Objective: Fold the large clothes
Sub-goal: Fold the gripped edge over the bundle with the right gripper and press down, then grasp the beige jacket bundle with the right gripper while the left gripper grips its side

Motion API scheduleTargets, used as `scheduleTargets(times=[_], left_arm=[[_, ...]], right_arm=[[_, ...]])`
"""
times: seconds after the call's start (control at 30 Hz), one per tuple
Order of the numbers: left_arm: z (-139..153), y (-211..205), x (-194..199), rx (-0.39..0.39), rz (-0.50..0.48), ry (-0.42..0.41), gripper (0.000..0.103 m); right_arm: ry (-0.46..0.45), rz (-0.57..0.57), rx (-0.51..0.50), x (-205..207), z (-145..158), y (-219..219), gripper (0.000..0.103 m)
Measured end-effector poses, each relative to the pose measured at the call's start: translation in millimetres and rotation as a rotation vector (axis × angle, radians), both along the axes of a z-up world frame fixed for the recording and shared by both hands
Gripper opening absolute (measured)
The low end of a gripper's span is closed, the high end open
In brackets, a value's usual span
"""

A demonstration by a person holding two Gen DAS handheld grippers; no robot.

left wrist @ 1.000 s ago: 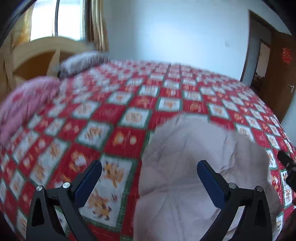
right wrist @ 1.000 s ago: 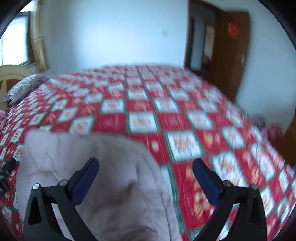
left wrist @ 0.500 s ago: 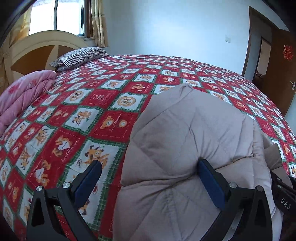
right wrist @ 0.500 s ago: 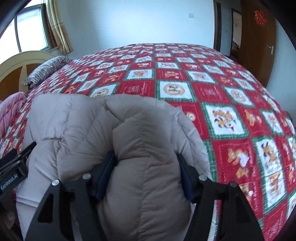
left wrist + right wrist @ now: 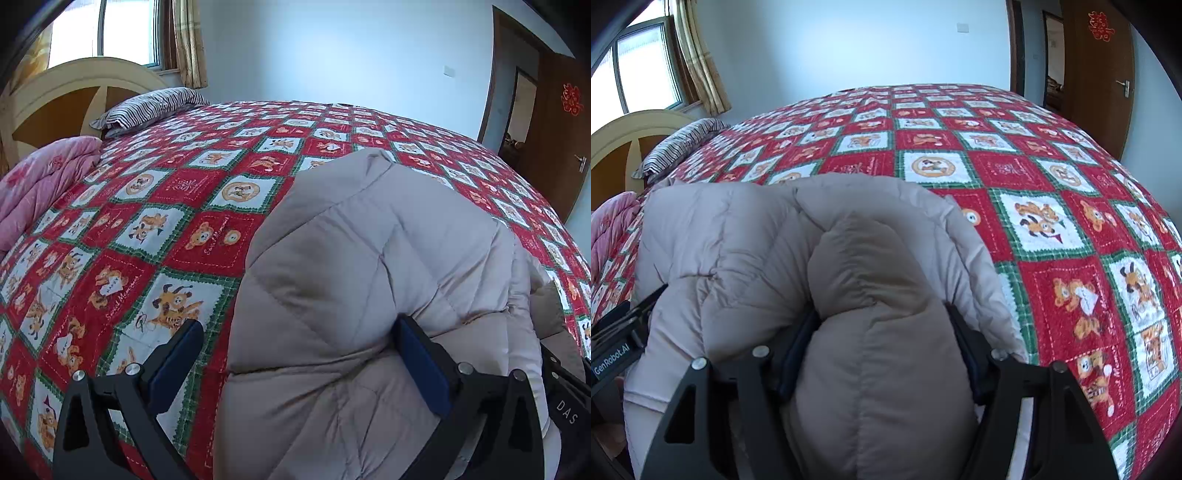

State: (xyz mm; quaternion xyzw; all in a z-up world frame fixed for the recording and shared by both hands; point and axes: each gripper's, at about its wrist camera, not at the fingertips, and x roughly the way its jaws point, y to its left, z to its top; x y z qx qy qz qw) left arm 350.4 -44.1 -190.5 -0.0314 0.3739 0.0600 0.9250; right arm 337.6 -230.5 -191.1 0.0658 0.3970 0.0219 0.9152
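A puffy beige quilted coat [image 5: 369, 266] lies folded at the near edge of a bed with a red patchwork cover [image 5: 207, 206]. My left gripper [image 5: 295, 358] is open wide; its right finger presses into the coat's padding and its left finger hangs over the bedcover. In the right wrist view the coat [image 5: 746, 243] fills the lower left, and my right gripper [image 5: 882, 347] is closed partway around a thick bulge of it, padding swelling between the fingers. The other gripper's body shows at the left edge [image 5: 617, 354].
A pink quilt [image 5: 40, 181] and a striped pillow [image 5: 147, 107] lie by the cream headboard [image 5: 74, 88] at the left. A window with curtains is behind. A brown door [image 5: 1097, 66] stands at the far right. The bedcover [image 5: 1071, 229] extends far and right.
Both grippers came down onto the coat from above the bed. The right gripper narrowed around a bulge of the coat. In the last half second little moved.
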Motion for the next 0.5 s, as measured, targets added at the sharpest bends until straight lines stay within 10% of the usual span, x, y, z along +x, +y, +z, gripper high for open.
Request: scheduleTargets(times=[0.5], left_arm=[[-3.7, -3.8, 5.5, 0.011, -0.002, 0.004, 0.103]], right_arm=[[0.023, 0.0, 0.03, 5.2, -7.8, -5.0, 0.073]])
